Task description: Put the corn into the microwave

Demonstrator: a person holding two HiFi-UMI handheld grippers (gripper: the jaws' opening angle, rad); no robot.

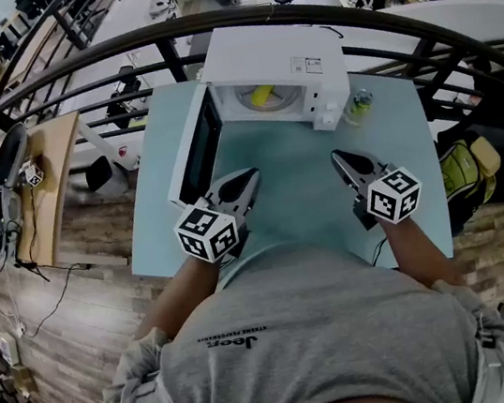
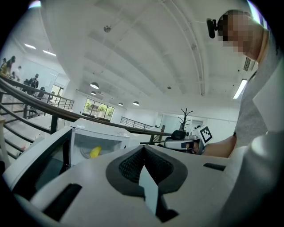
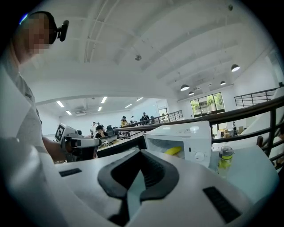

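The yellow corn lies inside the white microwave at the far side of the table, and the microwave's door hangs open to the left. My left gripper and right gripper are both shut and hold nothing. They hover side by side over the near half of the table, well short of the microwave. In the left gripper view the shut left gripper points past the corn. In the right gripper view the right gripper is equally shut, with the corn ahead of it.
A small bottle with a green lid stands right of the microwave on the pale blue table. A black railing curves behind the table. A wooden desk with cables lies lower at the left.
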